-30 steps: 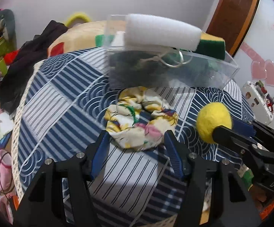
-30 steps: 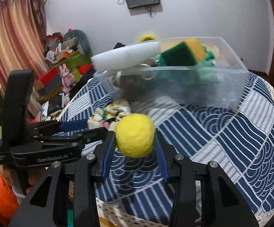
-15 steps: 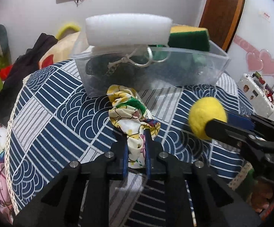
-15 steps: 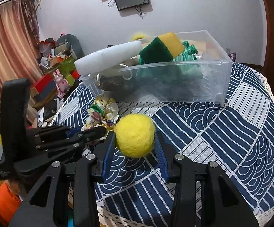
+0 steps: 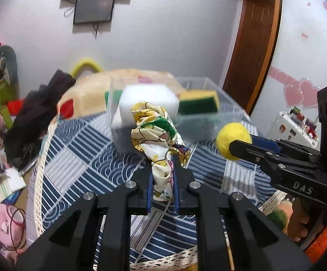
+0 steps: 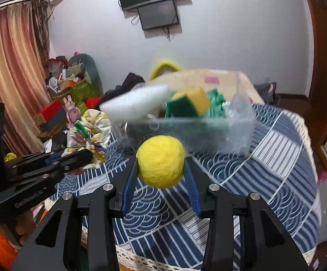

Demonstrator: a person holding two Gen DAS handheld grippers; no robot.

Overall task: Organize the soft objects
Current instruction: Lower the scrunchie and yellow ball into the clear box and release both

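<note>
My left gripper (image 5: 162, 169) is shut on a floral fabric scrunchie (image 5: 157, 131) and holds it in the air above the table, in front of the clear plastic bin (image 5: 208, 133). My right gripper (image 6: 161, 169) is shut on a yellow felt ball (image 6: 160, 161), also lifted, to the right of the left gripper. The ball (image 5: 232, 140) and the scrunchie (image 6: 88, 128) each show in the other view. The bin (image 6: 242, 131) holds a white foam block (image 5: 148, 100), a yellow-green sponge (image 5: 198, 101) and green fabric (image 6: 216, 103).
The table has a blue and white patterned cloth (image 6: 265, 169) with a lace edge (image 5: 39, 169). Clutter, clothes and toys (image 5: 27, 117) lie beyond the left edge. A curtain (image 6: 12, 79) hangs at the far left, a wooden door (image 5: 254, 33) stands at the right.
My left gripper closed on the scrunchie and lifted it off the table. Both grippers have risen, and the bin now sits lower and farther in view.
</note>
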